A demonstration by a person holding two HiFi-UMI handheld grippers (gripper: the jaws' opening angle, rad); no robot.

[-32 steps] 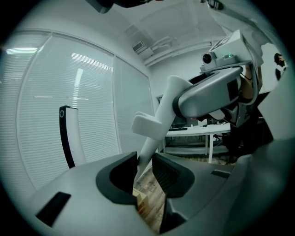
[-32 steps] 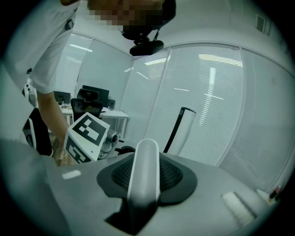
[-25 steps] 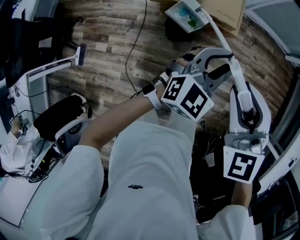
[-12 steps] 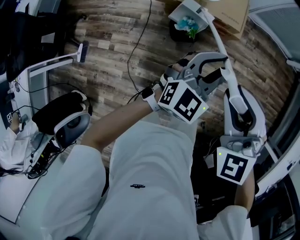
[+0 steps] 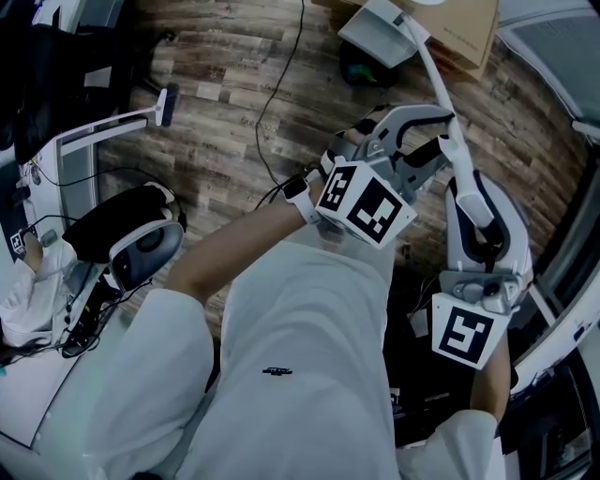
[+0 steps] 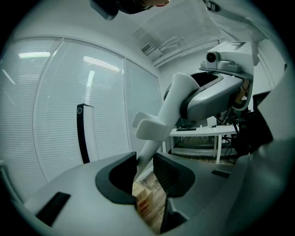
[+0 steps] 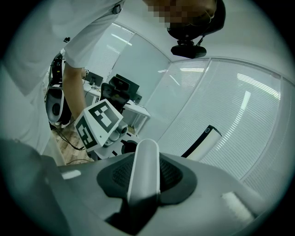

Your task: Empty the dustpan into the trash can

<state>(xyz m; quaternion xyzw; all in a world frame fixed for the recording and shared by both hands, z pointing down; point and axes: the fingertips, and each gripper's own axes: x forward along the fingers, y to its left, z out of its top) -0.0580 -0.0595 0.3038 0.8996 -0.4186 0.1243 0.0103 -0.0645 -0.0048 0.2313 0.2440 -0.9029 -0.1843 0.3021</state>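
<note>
Dustpan (image 5: 380, 30) tipped at top of head view, above dark trash can (image 5: 358, 71); cardboard box (image 5: 464, 28) just beside. We clamp right gripper (image 7: 144, 177) on long white handle (image 5: 439, 84). Left gripper (image 6: 145, 171) jaws just been opening, now wide; handle shaft shows in gap, pads not pressing it. Black cable (image 5: 265, 103) trails over wood floor (image 5: 216, 75) near can.
</note>
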